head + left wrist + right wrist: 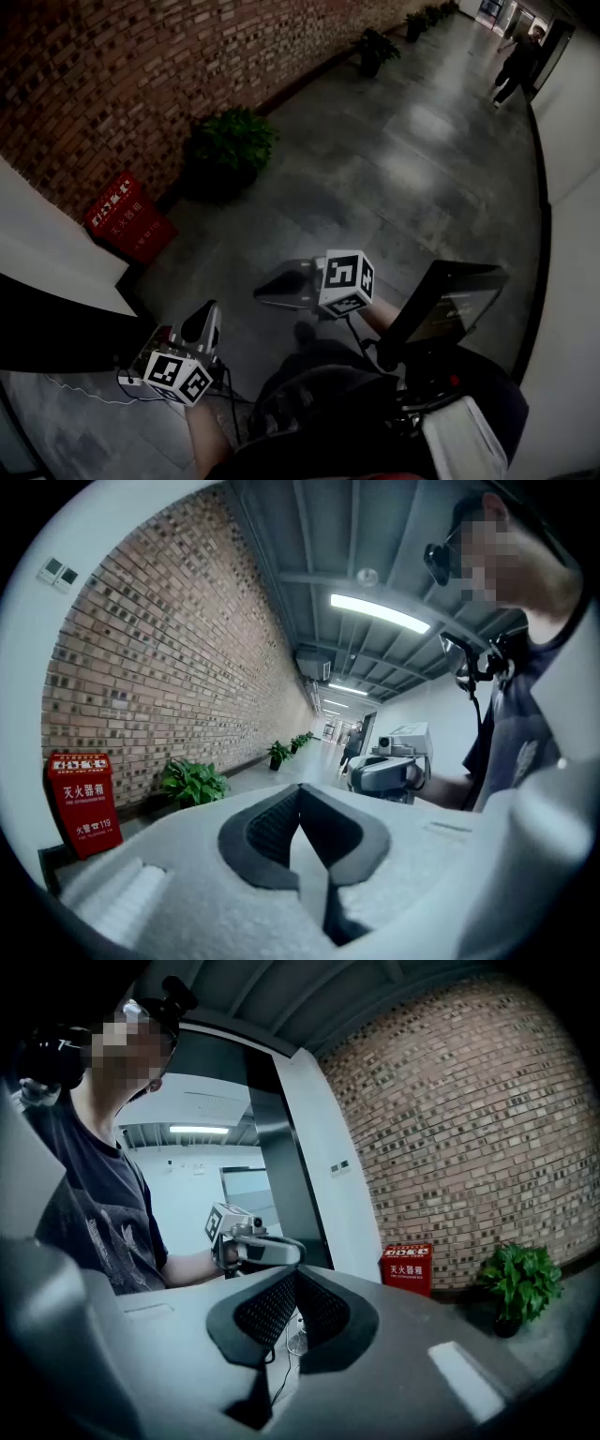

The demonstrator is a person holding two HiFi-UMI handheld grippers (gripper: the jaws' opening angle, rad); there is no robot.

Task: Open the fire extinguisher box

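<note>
The red fire extinguisher box (127, 223) stands on the floor against the brick wall, its lid down; it also shows in the left gripper view (82, 803) and the right gripper view (408, 1267). My left gripper (203, 322) is held low at the left, well short of the box, its jaws shut with nothing between them (300, 803). My right gripper (274, 291) hovers over the floor to the right of it, also apart from the box. Its jaws (295, 1277) are closed and empty. Each gripper sees the other: the right gripper (389, 771), the left gripper (248, 1241).
A potted plant (230, 150) stands just beyond the box, and more plants (375, 47) line the wall. A white pillar (47, 244) juts out at the left. A person (516, 66) walks far down the corridor. A screen (450, 305) hangs at my chest; a cable (84, 394) lies on the floor.
</note>
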